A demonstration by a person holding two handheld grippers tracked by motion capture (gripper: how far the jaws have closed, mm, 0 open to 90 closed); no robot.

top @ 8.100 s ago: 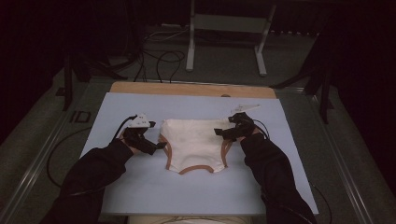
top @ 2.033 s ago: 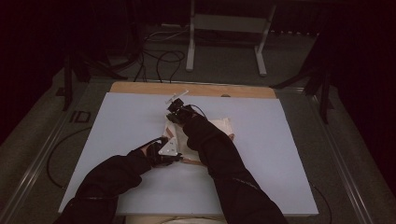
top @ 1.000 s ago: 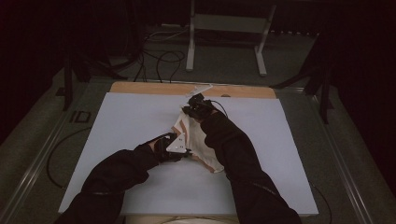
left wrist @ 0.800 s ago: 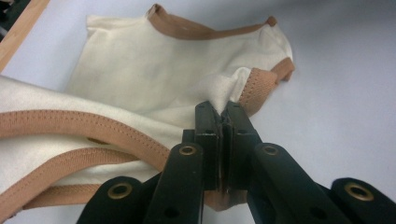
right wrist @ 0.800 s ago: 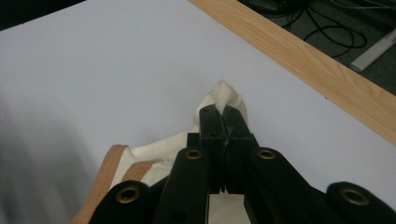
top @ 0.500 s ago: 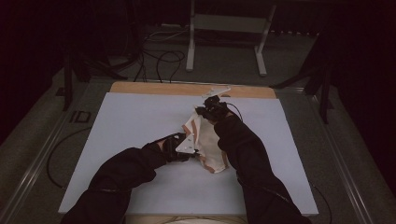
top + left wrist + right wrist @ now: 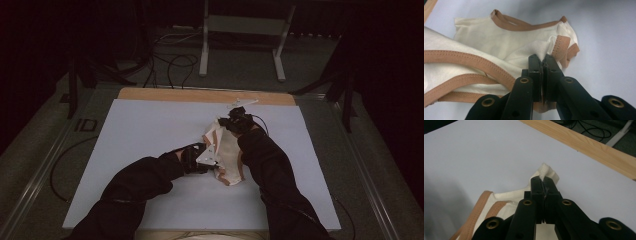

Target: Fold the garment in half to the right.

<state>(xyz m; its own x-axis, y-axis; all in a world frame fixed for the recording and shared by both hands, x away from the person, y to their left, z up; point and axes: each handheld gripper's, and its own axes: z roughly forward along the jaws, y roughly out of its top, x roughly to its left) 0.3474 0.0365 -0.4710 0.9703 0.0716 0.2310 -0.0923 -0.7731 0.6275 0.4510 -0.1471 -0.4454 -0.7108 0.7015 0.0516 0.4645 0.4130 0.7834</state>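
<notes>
I am working at a counter (image 7: 150,130) that is carrying a pale, bluish-white sheet over nearly its whole top, leaving a strip of bare light wood (image 7: 200,95) showing along the far edge. Lying directly on that sheet, a little right of the middle, is a cream garment (image 7: 227,155) with tan trim, crumpled and partly folded over itself. The counter itself is standing on a grey floor (image 7: 240,65), where dark cables are trailing beyond the far edge.
</notes>
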